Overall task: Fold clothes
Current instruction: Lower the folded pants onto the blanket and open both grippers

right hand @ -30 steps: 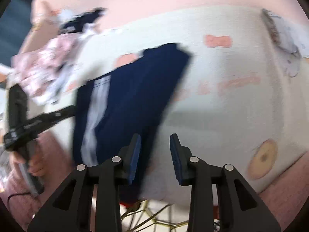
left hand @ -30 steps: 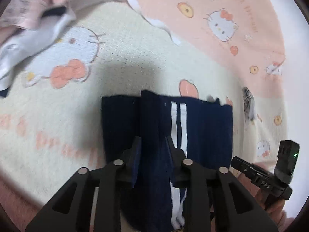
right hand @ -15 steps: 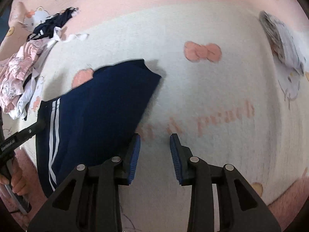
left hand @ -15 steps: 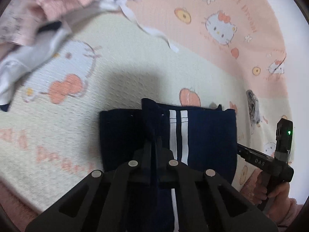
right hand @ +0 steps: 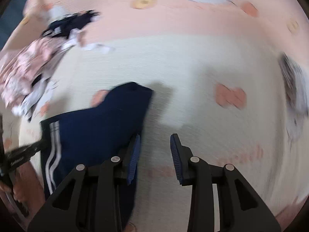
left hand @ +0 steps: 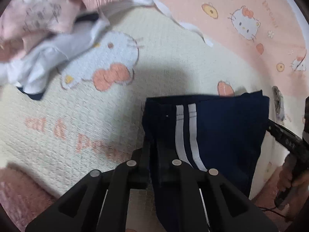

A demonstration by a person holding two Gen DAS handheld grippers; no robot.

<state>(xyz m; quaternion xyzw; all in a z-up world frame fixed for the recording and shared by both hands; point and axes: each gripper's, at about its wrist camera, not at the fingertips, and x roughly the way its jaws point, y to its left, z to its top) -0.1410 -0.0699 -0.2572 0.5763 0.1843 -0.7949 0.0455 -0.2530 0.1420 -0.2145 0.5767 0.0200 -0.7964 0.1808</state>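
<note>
A folded navy garment with two white stripes (left hand: pixel 222 127) lies on a cream and pink Hello Kitty blanket (left hand: pixel 154 44). My left gripper (left hand: pixel 154 148) is shut on the garment's left edge, near the stripes. In the right wrist view the same navy garment (right hand: pixel 96 131) lies left of centre. My right gripper (right hand: pixel 154 147) is open and empty, just right of the garment's right edge, over the blanket (right hand: pixel 202 116). The right gripper's body shows at the left wrist view's right edge (left hand: pixel 285 141).
A pile of unfolded pink, white and dark clothes (left hand: pixel 50 25) lies at the blanket's far left; it also shows in the right wrist view (right hand: pixel 38 67). A small grey-white item (right hand: pixel 293 85) lies at the right. The blanket's near edge is close below.
My left gripper has closed on the navy garment's left edge and shifted it right. My right gripper stayed open and swung around near the garment's right edge.
</note>
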